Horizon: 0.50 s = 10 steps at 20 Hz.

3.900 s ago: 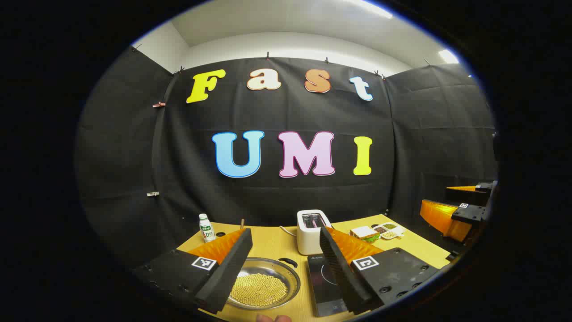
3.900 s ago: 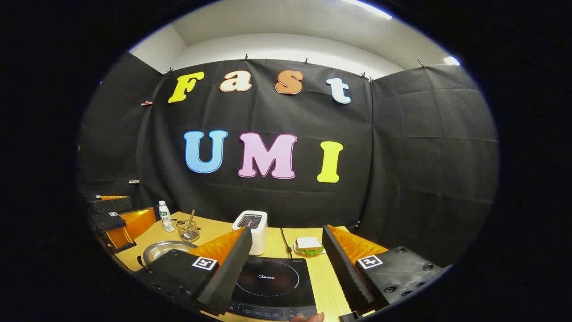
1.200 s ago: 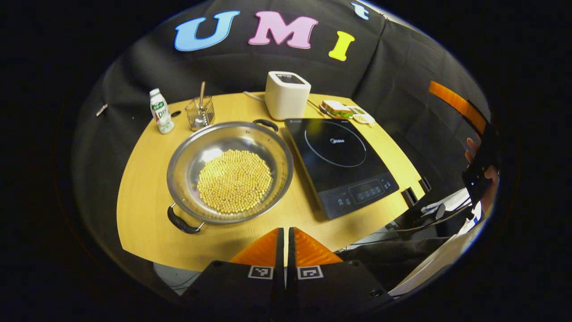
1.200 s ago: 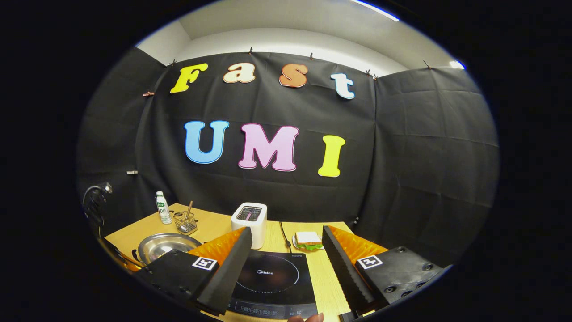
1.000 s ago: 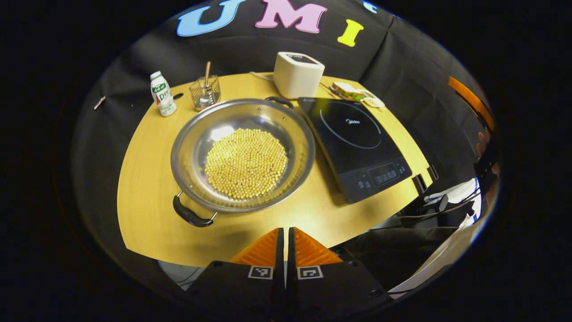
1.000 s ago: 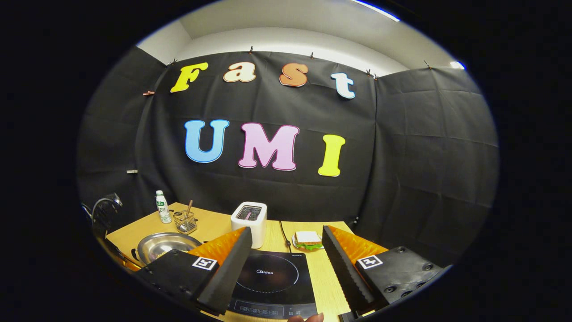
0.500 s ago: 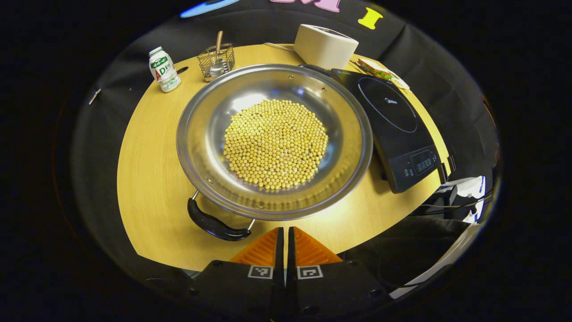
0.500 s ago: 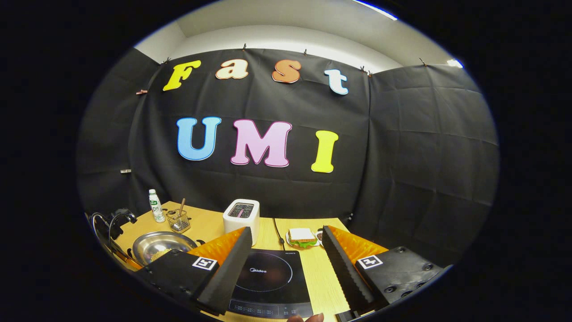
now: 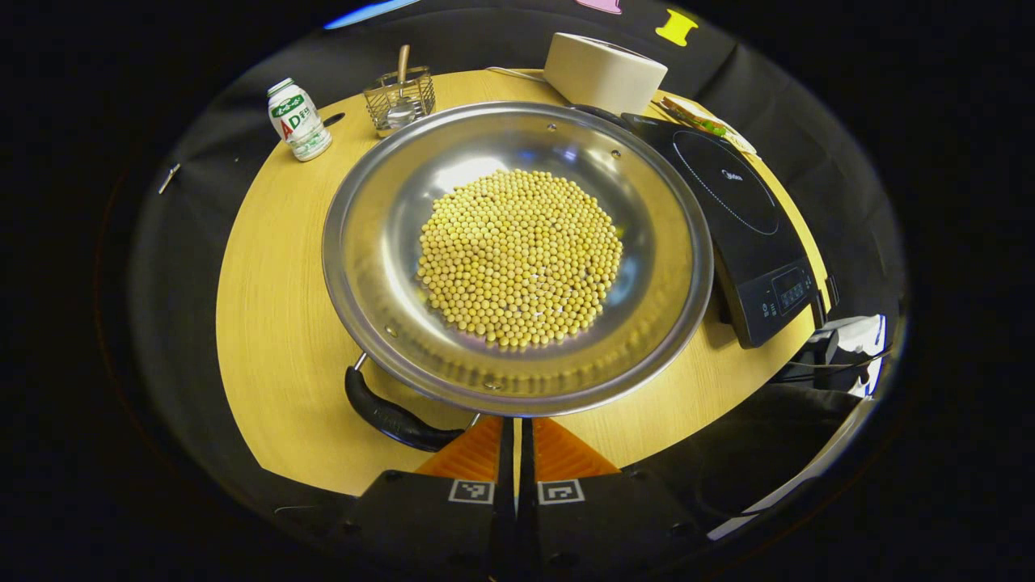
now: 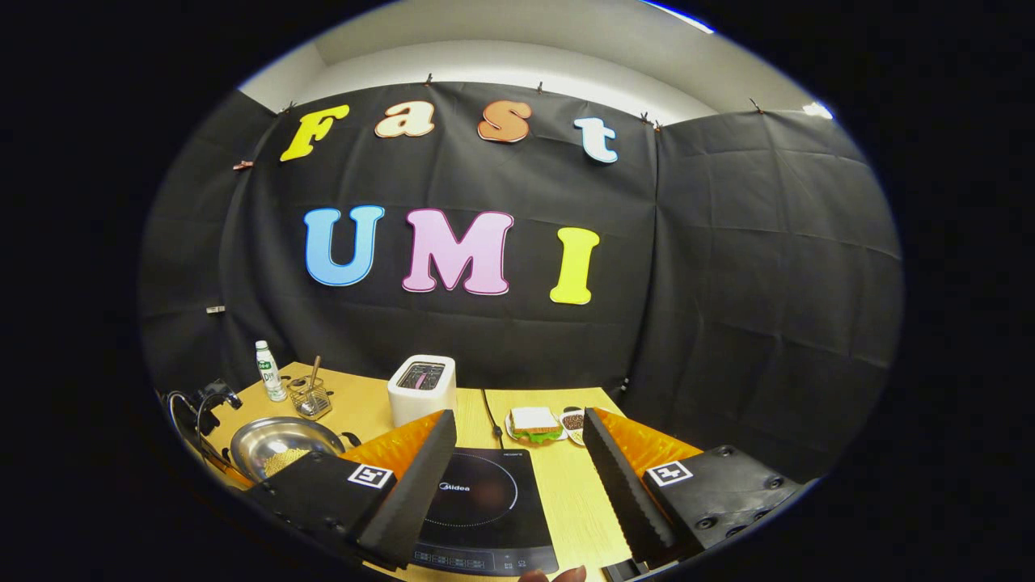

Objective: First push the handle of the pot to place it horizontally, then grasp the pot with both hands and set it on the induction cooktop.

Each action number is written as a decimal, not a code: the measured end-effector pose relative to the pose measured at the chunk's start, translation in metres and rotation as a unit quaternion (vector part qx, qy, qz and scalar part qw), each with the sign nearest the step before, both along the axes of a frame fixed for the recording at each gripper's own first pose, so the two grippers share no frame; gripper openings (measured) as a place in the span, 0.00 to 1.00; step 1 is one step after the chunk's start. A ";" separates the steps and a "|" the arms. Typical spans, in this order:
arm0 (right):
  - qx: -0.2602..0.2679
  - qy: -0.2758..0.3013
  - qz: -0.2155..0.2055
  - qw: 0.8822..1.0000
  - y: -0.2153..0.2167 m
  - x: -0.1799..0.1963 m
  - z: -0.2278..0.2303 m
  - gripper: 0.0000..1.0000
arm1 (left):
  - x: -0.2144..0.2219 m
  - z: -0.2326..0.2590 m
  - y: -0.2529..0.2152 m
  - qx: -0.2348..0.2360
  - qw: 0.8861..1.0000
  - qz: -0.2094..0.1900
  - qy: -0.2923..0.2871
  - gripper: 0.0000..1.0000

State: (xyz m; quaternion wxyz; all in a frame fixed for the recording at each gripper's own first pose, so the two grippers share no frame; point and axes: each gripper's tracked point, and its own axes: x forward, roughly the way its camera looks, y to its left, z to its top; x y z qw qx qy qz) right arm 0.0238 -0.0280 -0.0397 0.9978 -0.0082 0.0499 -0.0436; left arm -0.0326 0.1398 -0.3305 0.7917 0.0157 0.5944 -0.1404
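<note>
Left gripper view: steep, close look down over the pot (image 9: 517,250). Right gripper view: level, farther back, facing the booth wall. Shared: pot, induction cooktop (image 10: 477,505), toaster (image 10: 420,388).

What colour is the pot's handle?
Black; the handle shows best in the left gripper view.

Bright overhead light, glare on pot (image 9: 404,202), strong fisheye bending, edges perhaps slightly soft

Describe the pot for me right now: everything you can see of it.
The pot is a wide, shallow, shiny metal pan resting on the wooden table, left of the induction cooktop. A round layer of yellow beans covers its bottom. Its near black handle points diagonally toward the table's front edge, just left of the shut left claw, which nears the rim; contact unclear. It also shows in the right gripper view.
</note>
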 end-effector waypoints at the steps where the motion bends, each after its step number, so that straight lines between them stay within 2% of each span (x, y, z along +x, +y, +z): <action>1: 0.000 0.002 -0.002 1.000 -0.001 0.000 -0.001 0.98 | 0.003 0.000 0.005 0.001 1.000 0.005 -0.001 0.05; 10: -0.005 0.004 -0.010 1.000 -0.002 0.004 -0.002 0.98 | 0.024 -0.007 0.063 0.019 0.995 0.099 -0.007 0.05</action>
